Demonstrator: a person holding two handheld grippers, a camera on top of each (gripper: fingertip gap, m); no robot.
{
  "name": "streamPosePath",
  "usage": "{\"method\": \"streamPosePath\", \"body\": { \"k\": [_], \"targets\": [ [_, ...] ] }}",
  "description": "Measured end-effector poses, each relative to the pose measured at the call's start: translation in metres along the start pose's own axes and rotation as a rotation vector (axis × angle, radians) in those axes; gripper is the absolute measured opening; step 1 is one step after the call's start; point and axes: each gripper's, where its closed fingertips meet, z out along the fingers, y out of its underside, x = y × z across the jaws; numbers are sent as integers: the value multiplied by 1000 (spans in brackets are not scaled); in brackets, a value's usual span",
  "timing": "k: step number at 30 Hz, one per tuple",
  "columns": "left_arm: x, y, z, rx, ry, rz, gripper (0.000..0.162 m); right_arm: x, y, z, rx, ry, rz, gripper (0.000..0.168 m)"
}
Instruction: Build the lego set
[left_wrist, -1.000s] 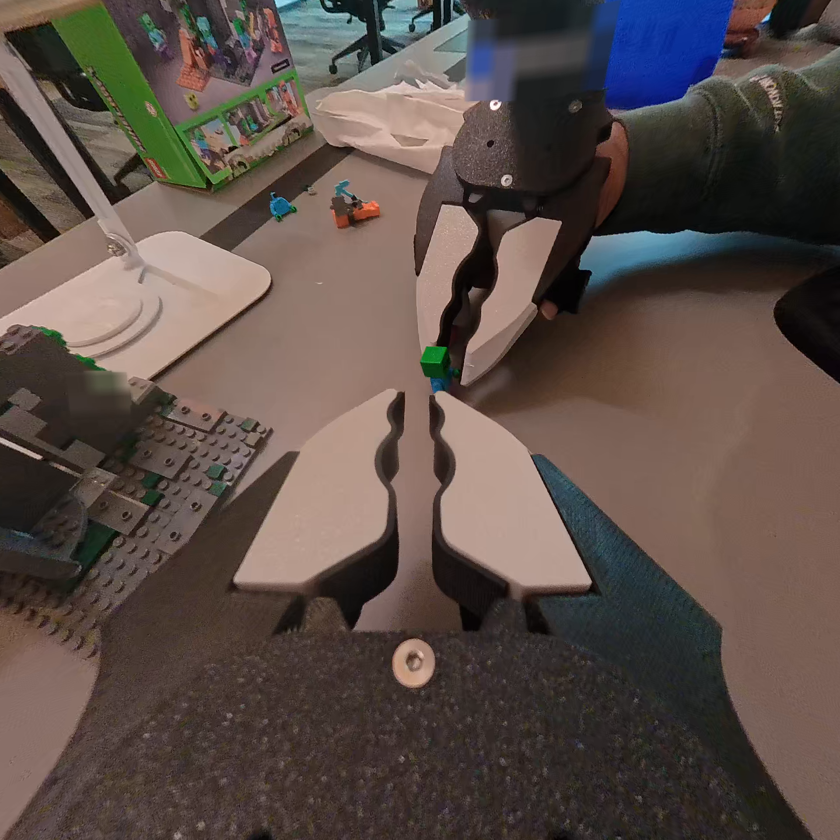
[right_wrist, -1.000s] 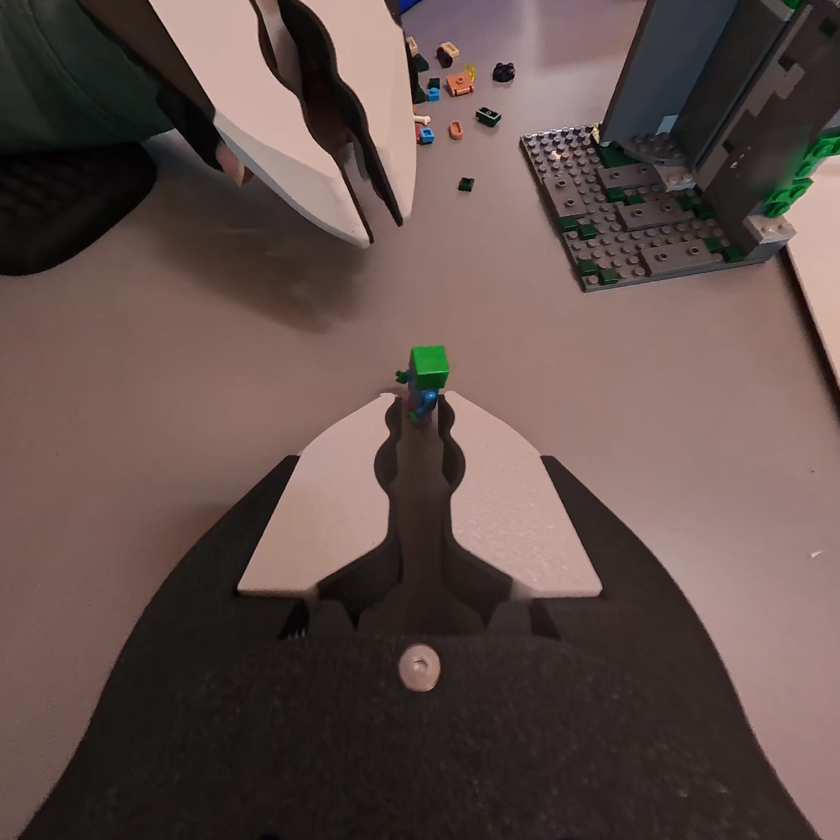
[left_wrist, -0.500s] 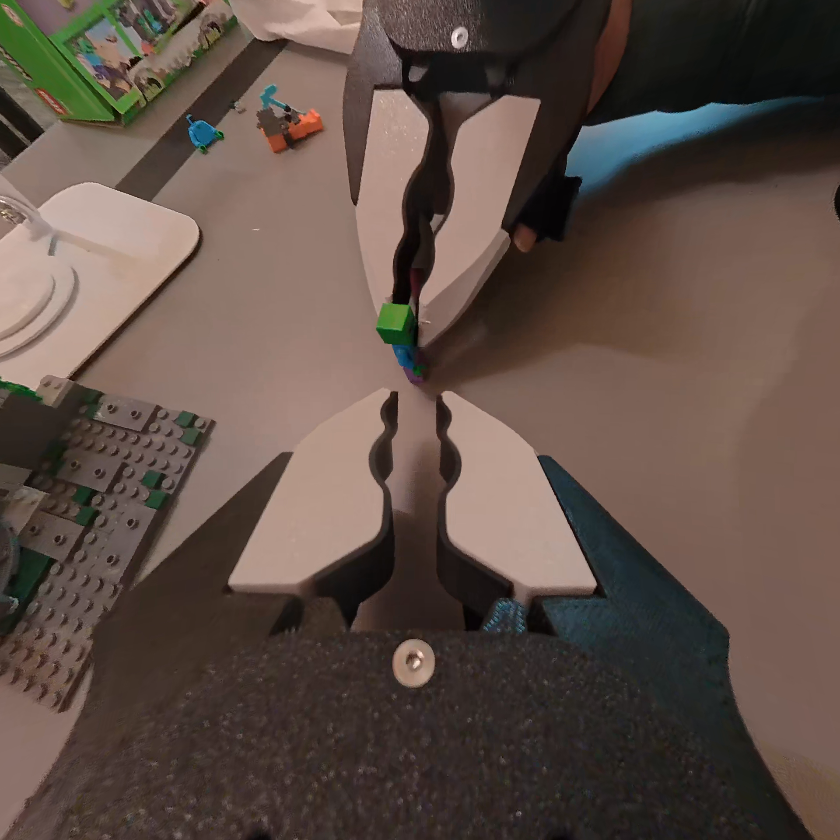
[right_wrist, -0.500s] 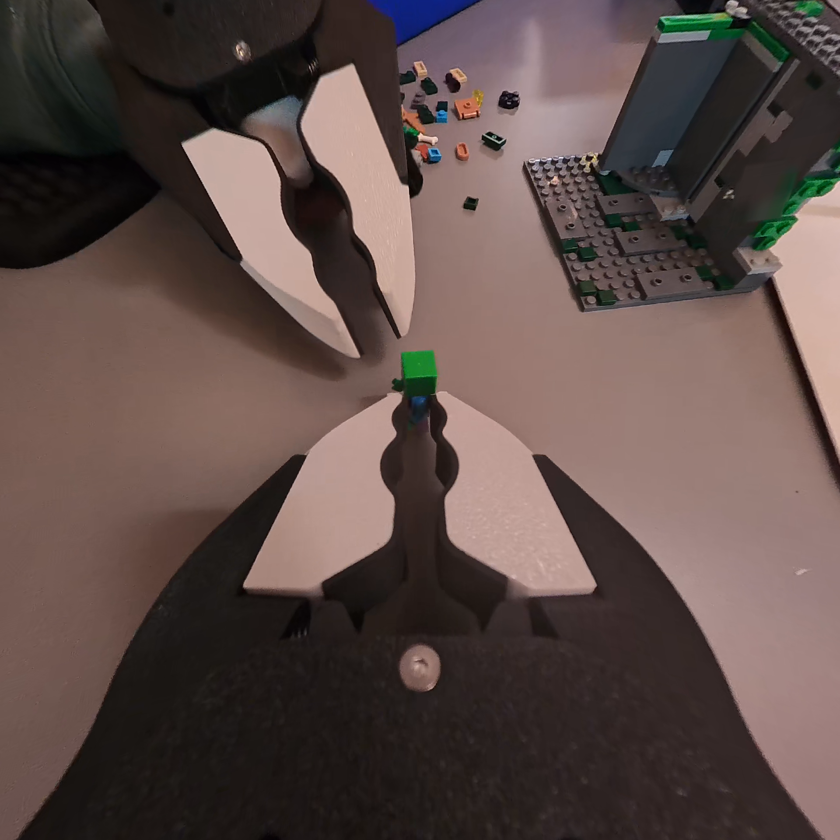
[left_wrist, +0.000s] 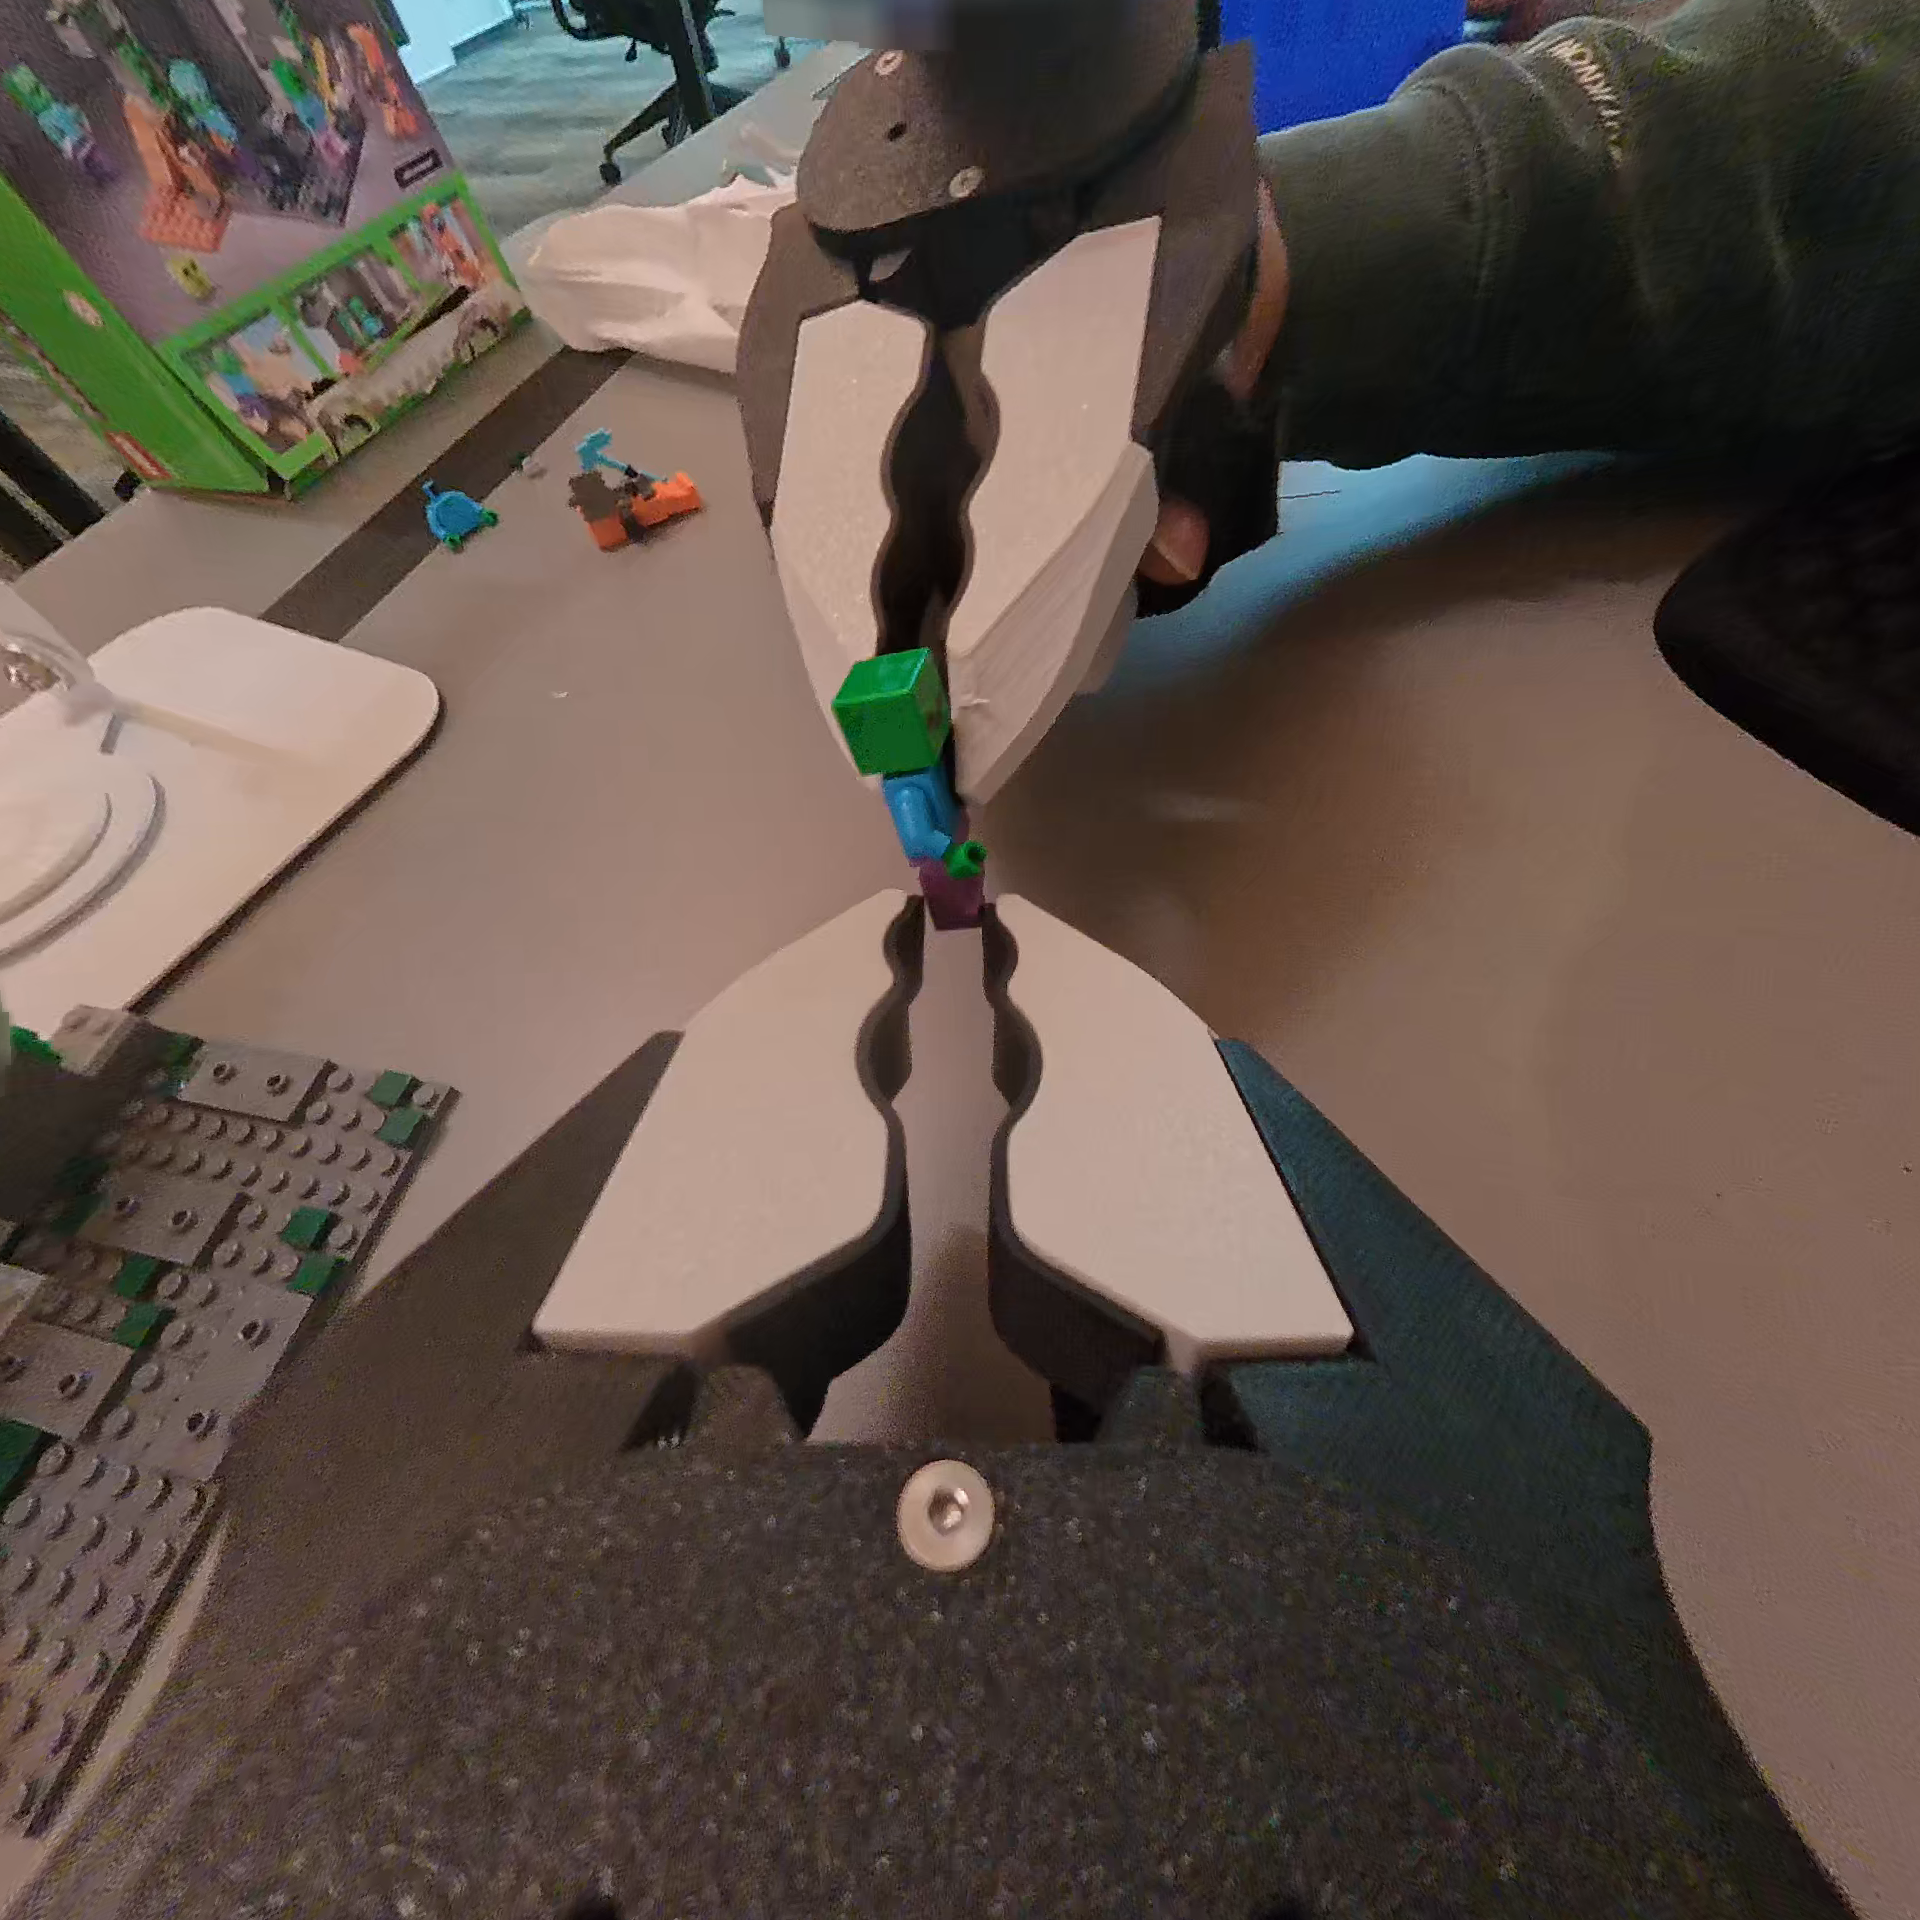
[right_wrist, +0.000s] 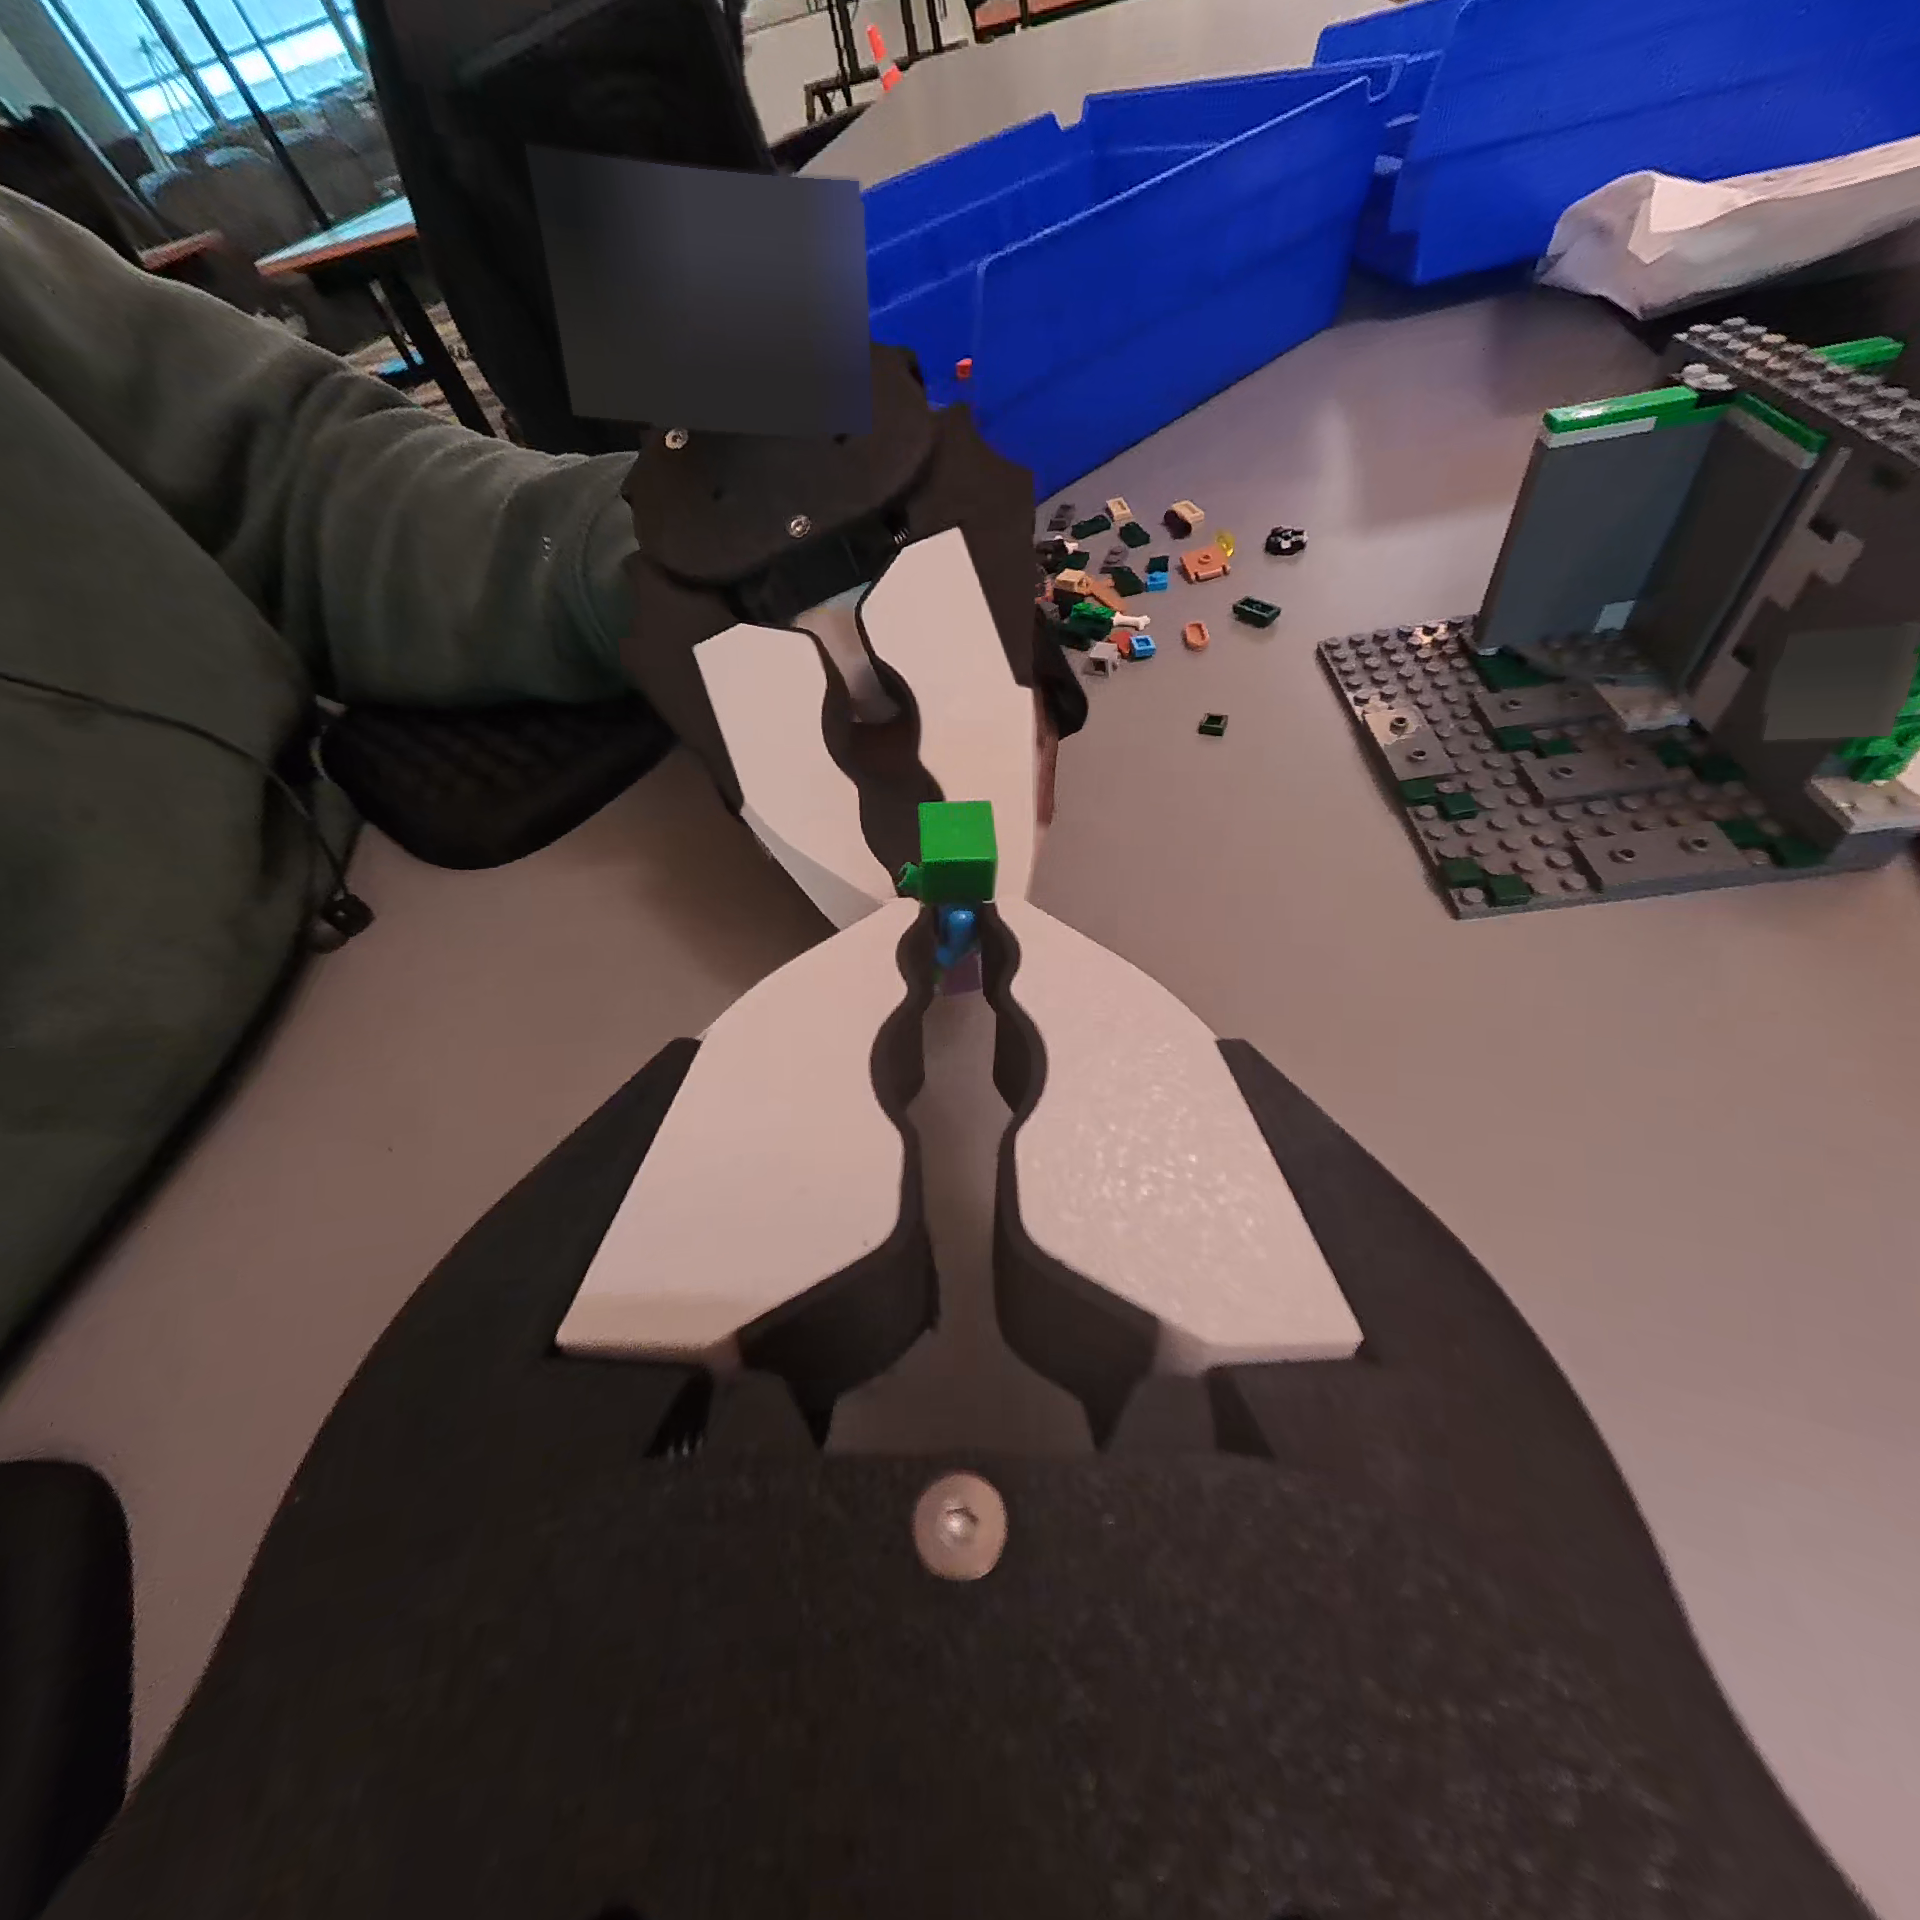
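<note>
A small minifigure (left_wrist: 894, 717) with a green cube head, blue torso and purple legs is held in the air between both grippers. My right gripper (right_wrist: 951, 940) is shut on its torso; its fingers (left_wrist: 831, 468) come down from the top of the left wrist view. My left gripper (left_wrist: 953, 909) has its tips closed on the purple legs from the other side. In the right wrist view the figure's head (right_wrist: 956, 847) stands in front of the left gripper's fingers (right_wrist: 779, 727). The grey studded baseplate (left_wrist: 208, 1195) with the grey tower (right_wrist: 1662, 540) stands to one side.
A green set box (left_wrist: 208, 260), a white lamp base (left_wrist: 208, 748), a small orange build (left_wrist: 634, 499) and a white bag (left_wrist: 644, 270) lie beyond. Loose pieces (right_wrist: 1143, 592) lie in front of blue bins (right_wrist: 1143, 260). A person's green sleeves reach in. Less than 4 cm separates the two grippers' tips. The grey studded baseplate (left_wrist: 208, 1195) sits 15 cm or so from the ends of my left fingers. It turns up in the right wrist view (right_wrist: 1571, 793) as well.
The two grippers have come together tip to tip. The right gripper lifted the figure off the table, and the left gripper's tips closed around its legs.
</note>
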Motion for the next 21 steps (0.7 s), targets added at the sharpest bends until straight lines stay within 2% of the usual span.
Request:
{"method": "streamPosePath", "body": {
  "k": [8,17,21],
  "targets": [
    [3,-5,-2,36,41,-49,9,-3,1,-1,1,-3,1,8],
    [5,-10,-3,39,5,63,8,-8,-2,-4,23,-44,47,8],
    [8,-12,-4,54,38,12,8,-10,-4,-5,30,-33,27,7]
  ]
}}
